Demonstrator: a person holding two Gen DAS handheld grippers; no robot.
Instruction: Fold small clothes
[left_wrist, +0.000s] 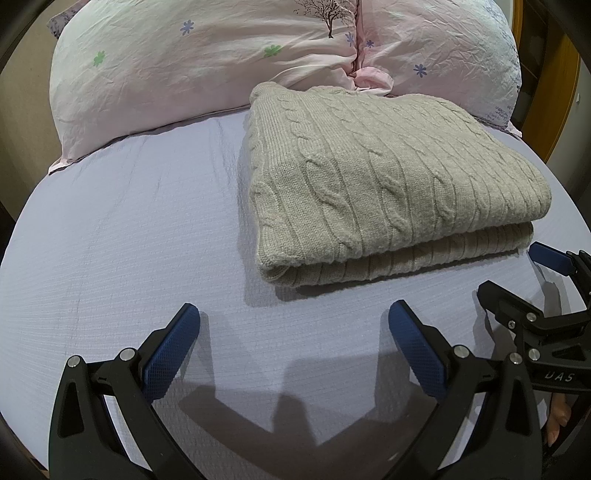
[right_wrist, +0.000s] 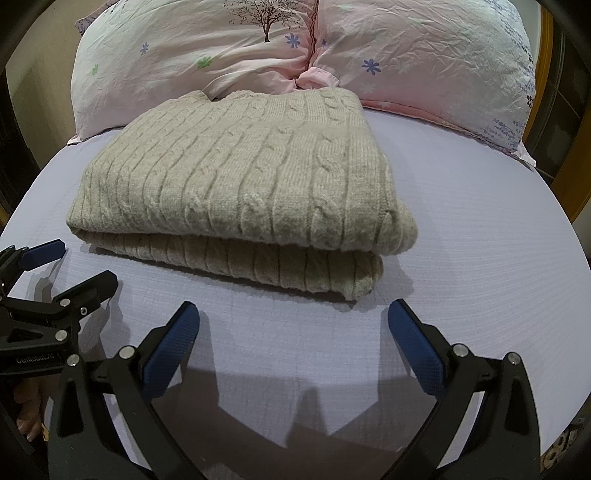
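Folded beige cable-knit sweater (left_wrist: 373, 184) on lavender bedsheet (left_wrist: 129, 240), frame centre.

Backed at top by pink floral pillows (left_wrist: 207, 55); below, left gripper (left_wrist: 293, 321) and right gripper (right_wrist: 293, 321) spread wide, empty, just short of the near edge.

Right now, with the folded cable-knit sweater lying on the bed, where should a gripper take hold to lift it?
Grip the sweater at its near stacked edge, both layers together, coming in low from the front. The right gripper and left gripper are open, facing that edge; the far edge sits against the pillows.
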